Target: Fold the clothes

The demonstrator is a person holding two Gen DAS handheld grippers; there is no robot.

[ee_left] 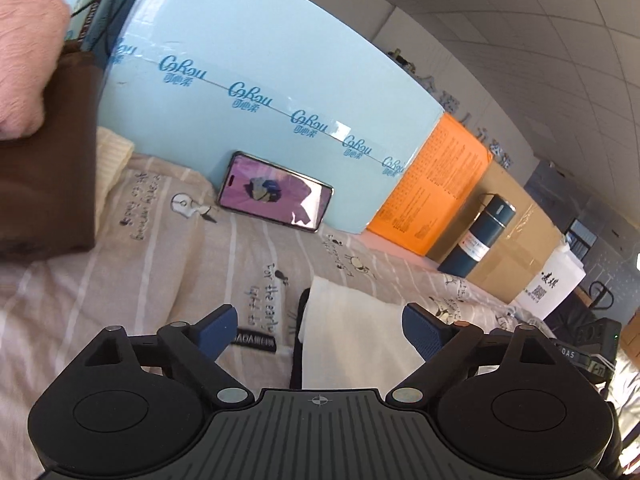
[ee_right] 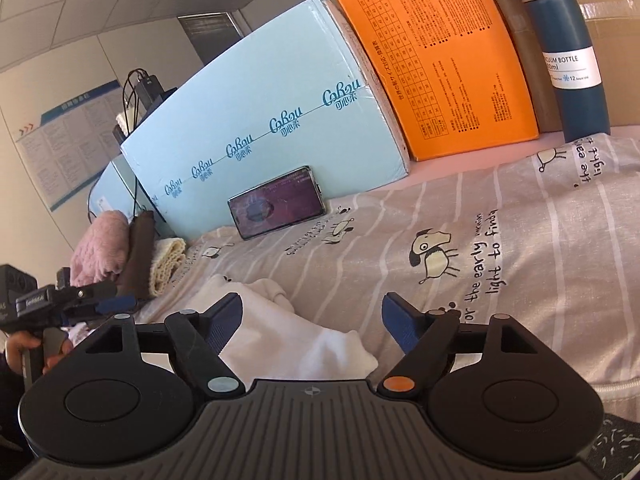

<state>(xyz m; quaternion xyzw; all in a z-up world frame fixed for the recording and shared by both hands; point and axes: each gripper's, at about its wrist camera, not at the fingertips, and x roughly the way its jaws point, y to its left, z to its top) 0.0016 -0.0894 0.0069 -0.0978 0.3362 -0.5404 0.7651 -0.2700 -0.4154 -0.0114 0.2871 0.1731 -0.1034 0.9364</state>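
Step in hand: a release between folds, by the look of it; the white soft cloth garment (ee_right: 296, 336) lies rumpled and only partly folded on the striped beige bedsheet printed with cartoon dogs (ee_right: 520, 248).
Task's thing: the white garment sits at lower centre of the right wrist view, and at lower centre-right of the left wrist view (ee_left: 352, 340), flat on the sheet.
Left gripper (ee_left: 320, 330): jaws wide apart, nothing clamped; the garment's edge lies between and below the blue pads, apparently untouched.
Right gripper (ee_right: 310, 322): jaws well apart, holding nothing; the left pad sits just beside a raised fold of the garment, and contact cannot be told.
Next move: judged to call for fresh grips on two edges or corners of the garment, then carrying them across for another fold.
Finished stack: a pink fluffy knit (ee_right: 100, 248), a brown folded cloth (ee_right: 140, 252) and a cream ribbed knit (ee_right: 168, 260) at middle left, likely the destination.
Background: a pale blue cardboard box (ee_right: 260, 120), an orange printed box (ee_right: 440, 56), a dark blue vacuum bottle (ee_right: 568, 52), and a black smartphone with lit screen (ee_right: 276, 208) leaning on the blue box.
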